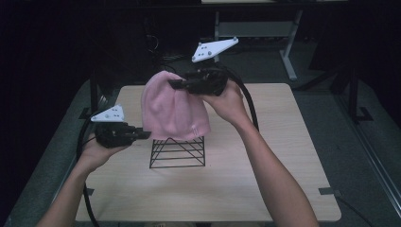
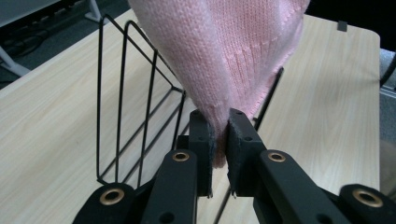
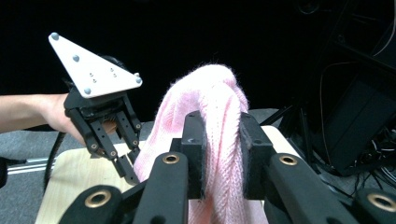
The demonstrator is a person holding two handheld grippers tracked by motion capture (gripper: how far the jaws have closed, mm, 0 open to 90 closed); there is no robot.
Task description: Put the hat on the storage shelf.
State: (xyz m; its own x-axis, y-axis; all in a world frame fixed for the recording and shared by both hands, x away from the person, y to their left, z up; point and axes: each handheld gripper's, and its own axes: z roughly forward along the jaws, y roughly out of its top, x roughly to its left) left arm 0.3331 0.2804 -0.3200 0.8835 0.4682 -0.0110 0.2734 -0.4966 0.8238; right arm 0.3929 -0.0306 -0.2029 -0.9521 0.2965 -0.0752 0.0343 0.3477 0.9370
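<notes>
In the high view, the left gripper (image 1: 144, 134) at lower left has its fingers (image 2: 201, 140) clamped on the lower edge of the pink hat (image 1: 172, 111). The hat hangs at centre frame over a black wire rack (image 1: 178, 152) on the tabletop (image 1: 265, 179). Farther up, the right gripper (image 1: 174, 84) pinches the hat's top.

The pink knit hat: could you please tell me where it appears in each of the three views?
High view: pink knit hat at centre, over the black wire stand.
Left gripper view: upper centre, its edge pinched at the fingers.
Right gripper view: centre, top clamped.
Shared landmark: the wooden table.
</notes>
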